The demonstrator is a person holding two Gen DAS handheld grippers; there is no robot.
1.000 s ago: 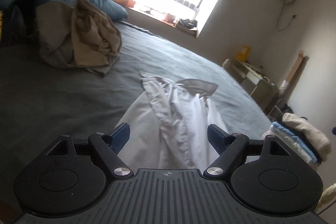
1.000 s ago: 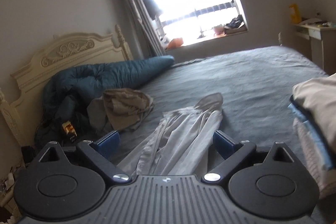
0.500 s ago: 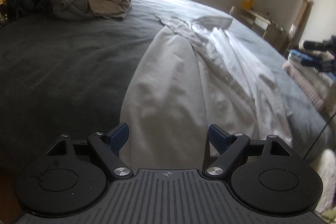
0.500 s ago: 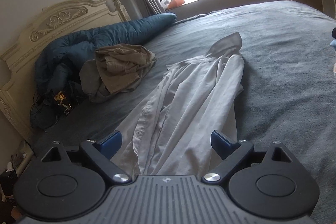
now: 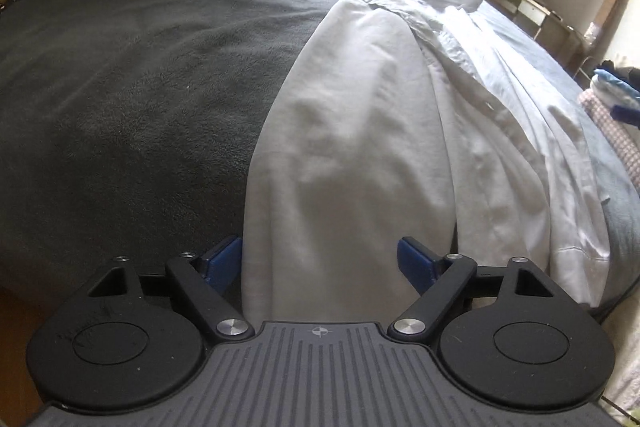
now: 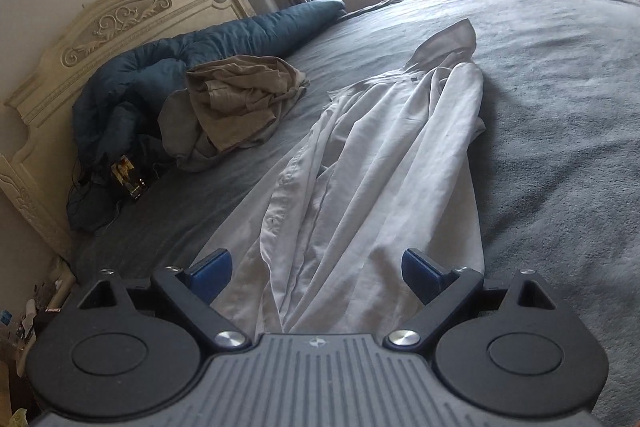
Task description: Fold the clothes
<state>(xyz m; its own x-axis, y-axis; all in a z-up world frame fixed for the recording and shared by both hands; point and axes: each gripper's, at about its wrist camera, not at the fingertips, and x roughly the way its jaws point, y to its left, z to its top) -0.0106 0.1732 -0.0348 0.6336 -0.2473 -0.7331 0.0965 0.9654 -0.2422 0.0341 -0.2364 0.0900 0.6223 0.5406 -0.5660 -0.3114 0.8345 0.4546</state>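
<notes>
A white button shirt lies lengthwise on the grey bed cover, collar at the far end and hem towards me. My left gripper hovers low over the hem's left panel; its blue pads stand wide apart, closing slightly, with cloth between them but not pinched. In the right wrist view the same shirt runs away from my right gripper, which is open over the bunched hem without pressing on it.
A crumpled pile of beige and grey clothes sits left of the shirt, beside a blue duvet and a cream headboard. A folded stack lies at the bed's right edge. Bare grey cover stretches right of the shirt.
Both grippers have dropped and tipped down towards the near end of the shirt, which now fills much more of each view. Both pairs of jaws stay wide apart.
</notes>
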